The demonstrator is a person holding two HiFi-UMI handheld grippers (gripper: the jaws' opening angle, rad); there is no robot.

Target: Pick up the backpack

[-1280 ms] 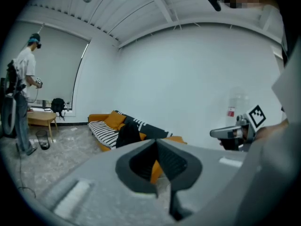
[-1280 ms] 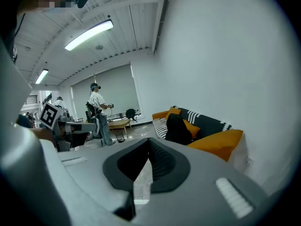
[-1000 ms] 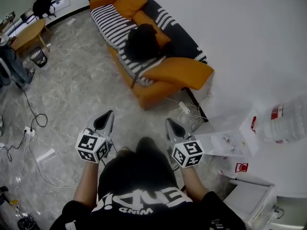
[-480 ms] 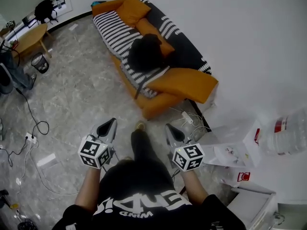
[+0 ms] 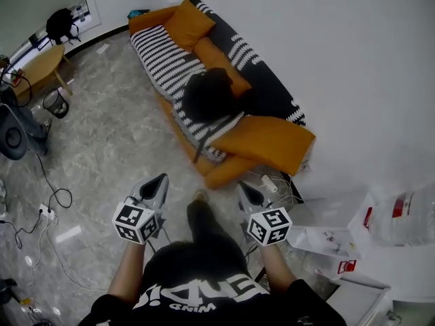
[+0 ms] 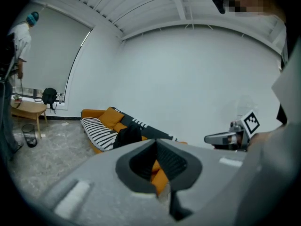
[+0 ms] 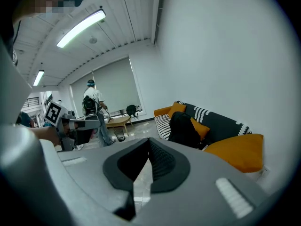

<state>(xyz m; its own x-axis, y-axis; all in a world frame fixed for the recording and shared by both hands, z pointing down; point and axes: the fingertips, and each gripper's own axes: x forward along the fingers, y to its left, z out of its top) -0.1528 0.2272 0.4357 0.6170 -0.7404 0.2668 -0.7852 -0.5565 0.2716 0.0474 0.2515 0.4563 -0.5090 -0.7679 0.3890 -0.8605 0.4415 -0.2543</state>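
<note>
Grey marbled floor (image 5: pixel 115 134) lies under the left gripper (image 5: pixel 159 180) and the right gripper (image 5: pixel 242 187), which are held side by side, each with its jaws clenched together on nothing. Beyond their tips and well apart from both, the black backpack (image 5: pixel 209 94) sits on the orange sofa (image 5: pixel 224 172). It is near the middle of the striped seat, against the back edge, beside a large orange cushion (image 5: pixel 268 138) at the nearer end.

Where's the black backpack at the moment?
In the head view, the black backpack sits upper centre on the striped sofa, beside an orange cushion and just beyond the large orange cushion at its near end.
</note>
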